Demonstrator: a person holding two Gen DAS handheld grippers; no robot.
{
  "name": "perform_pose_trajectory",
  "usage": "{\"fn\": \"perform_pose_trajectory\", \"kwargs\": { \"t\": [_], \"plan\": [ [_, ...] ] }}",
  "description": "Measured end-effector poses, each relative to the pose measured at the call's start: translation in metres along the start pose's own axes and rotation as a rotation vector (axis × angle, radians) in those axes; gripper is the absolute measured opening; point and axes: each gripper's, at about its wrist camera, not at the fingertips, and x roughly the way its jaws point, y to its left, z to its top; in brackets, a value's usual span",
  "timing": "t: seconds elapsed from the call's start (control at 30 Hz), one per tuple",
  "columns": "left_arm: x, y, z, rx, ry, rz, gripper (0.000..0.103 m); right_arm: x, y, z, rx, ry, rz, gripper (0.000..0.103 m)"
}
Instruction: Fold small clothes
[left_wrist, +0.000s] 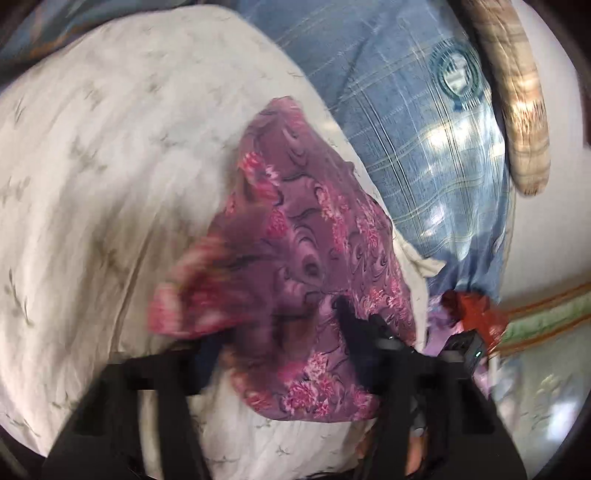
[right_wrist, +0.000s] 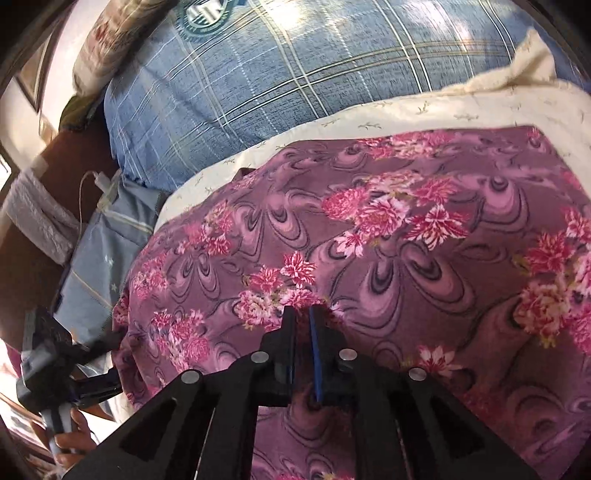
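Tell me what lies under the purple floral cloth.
The purple floral cloth lies on a cream sheet with a small sprig print, which shows along its far edge. A blue plaid cover lies beyond. Anything directly beneath the cloth is covered.

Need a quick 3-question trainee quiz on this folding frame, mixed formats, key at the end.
1. True or false: the purple floral cloth lies on a cream sheet with a small sprig print.
2. Multiple choice: beyond the cream sheet lies a pillow that is A) red striped, B) blue plaid, C) plain green.
3. Fill in: the jaws of the right gripper stand nearly ____ over the floral cloth.

Key
1. True.
2. B.
3. Shut. Only a narrow gap shows between the fingers; whether they pinch fabric cannot be told. The left gripper reaches the cloth's left edge in the right wrist view.
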Motion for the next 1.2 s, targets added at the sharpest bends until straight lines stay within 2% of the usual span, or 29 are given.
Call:
{"fn": "perform_pose_trajectory", "kwargs": {
  "t": [0.03,0.1,0.17,0.27,0.4,0.5,0.57,0.63,0.67,0.73,0.8,0.9,0.93,0.97,1.0,1.03,1.07,1.1,1.17,1.2],
  "plan": [
    [0.002,-0.007,0.001,0.047,0.005,0.023,0.009,0.0,-0.001,0.001,0.017,0.005,0.006,0.008],
    [0.0,-0.023,0.0,0.123,-0.004,0.08,0.009,-0.004,-0.005,0.003,0.038,0.008,0.019,0.008],
    [-0.01,-0.043,-0.005,0.19,-0.037,0.086,0.007,-0.013,-0.013,-0.003,0.067,-0.01,0.05,0.01],
    [-0.031,-0.093,-0.016,0.342,-0.122,0.078,0.007,-0.028,-0.033,-0.021,0.114,-0.053,0.115,0.009],
    [-0.032,-0.154,-0.027,0.493,-0.152,0.073,0.007,-0.04,-0.063,-0.04,0.256,-0.085,0.233,0.009],
    [-0.012,-0.198,-0.037,0.575,-0.105,0.027,0.006,-0.048,-0.077,-0.052,0.308,-0.088,0.276,0.009],
    [0.009,-0.234,-0.051,0.652,-0.05,-0.019,0.002,-0.055,-0.085,-0.061,0.333,-0.085,0.296,0.009],
    [0.029,-0.263,-0.068,0.72,-0.003,-0.046,0.002,-0.062,-0.099,-0.072,0.385,-0.082,0.306,0.009],
    [0.047,-0.281,-0.081,0.765,0.038,-0.066,0.002,-0.066,-0.108,-0.078,0.421,-0.083,0.327,0.005],
    [0.068,-0.301,-0.096,0.816,0.085,-0.048,0.002,-0.071,-0.123,-0.088,0.476,-0.083,0.359,0.0],
    [0.079,-0.31,-0.098,0.806,0.111,-0.048,0.002,-0.074,-0.128,-0.091,0.482,-0.078,0.365,0.0],
    [0.064,-0.295,-0.074,0.745,0.088,0.016,0.002,-0.075,-0.126,-0.089,0.436,-0.069,0.348,0.0],
    [0.056,-0.283,-0.062,0.72,0.061,0.056,0.004,-0.076,-0.124,-0.089,0.43,-0.072,0.346,0.001],
    [0.04,-0.262,-0.044,0.676,0.028,0.1,0.01,-0.076,-0.122,-0.088,0.418,-0.075,0.341,0.004],
    [0.027,-0.239,-0.031,0.628,0.006,0.138,0.017,-0.078,-0.118,-0.087,0.406,-0.08,0.328,0.005],
    [0.012,-0.214,-0.016,0.569,-0.008,0.181,0.046,-0.081,-0.114,-0.087,0.391,-0.085,0.317,0.01],
    [0.002,-0.193,-0.007,0.521,-0.019,0.214,0.073,-0.083,-0.11,-0.087,0.371,-0.095,0.311,0.019],
    [-0.012,-0.163,0.007,0.448,-0.038,0.256,0.079,-0.086,-0.106,-0.086,0.354,-0.106,0.31,0.025],
    [-0.033,-0.1,0.035,0.305,-0.033,0.287,0.081,-0.089,-0.094,-0.083,0.309,-0.123,0.299,0.045],
    [-0.035,-0.079,0.043,0.257,-0.016,0.288,0.081,-0.09,-0.089,-0.082,0.28,-0.128,0.281,0.048]
  ]
}}
